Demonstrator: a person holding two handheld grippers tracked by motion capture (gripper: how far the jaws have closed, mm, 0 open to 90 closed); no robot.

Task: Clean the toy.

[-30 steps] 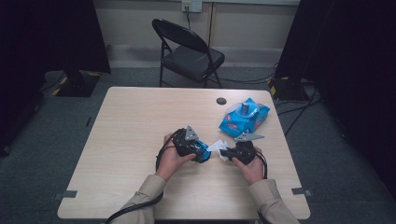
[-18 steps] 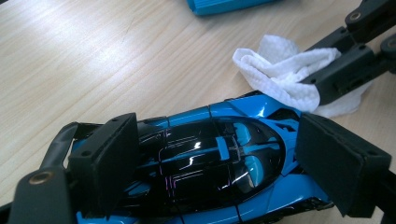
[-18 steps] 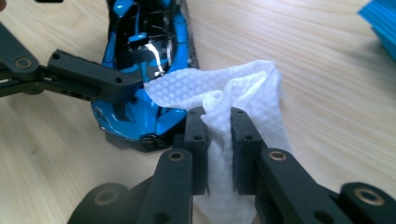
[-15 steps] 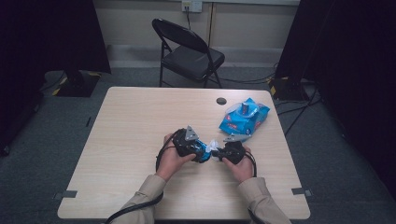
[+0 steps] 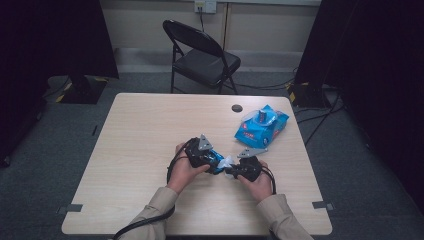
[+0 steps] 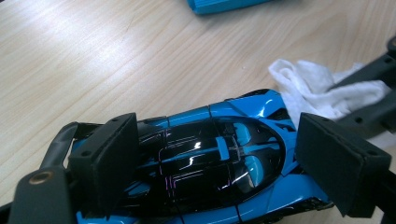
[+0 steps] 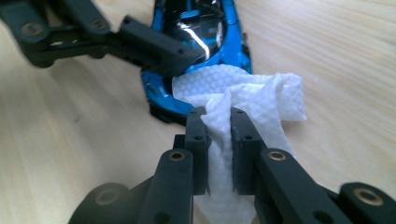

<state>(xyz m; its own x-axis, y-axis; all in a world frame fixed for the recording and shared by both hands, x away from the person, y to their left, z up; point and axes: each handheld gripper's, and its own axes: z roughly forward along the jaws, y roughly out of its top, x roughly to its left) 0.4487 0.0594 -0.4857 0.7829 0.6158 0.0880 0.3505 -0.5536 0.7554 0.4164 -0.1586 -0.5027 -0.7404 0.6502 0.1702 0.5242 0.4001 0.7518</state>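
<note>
Both forearms come in from 6 o'clock. The right gripper [image 7: 219, 121] is pinching a white paper towel [image 7: 252, 100], pressed against the end of the blue toy car [image 6: 219, 158]. The left gripper [image 6: 229, 163] is spread wide, clamped on the car's sides mid-table. A blue bag [image 5: 261, 126] lies at 1 o'clock, with a chair [image 5: 202, 56] beyond the table [image 5: 135, 145].

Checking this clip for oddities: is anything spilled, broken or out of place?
Nothing stands out. The left gripper holds the blue toy car, the right gripper pinches a white wipe against it, and the blue packet lies aside.
</note>
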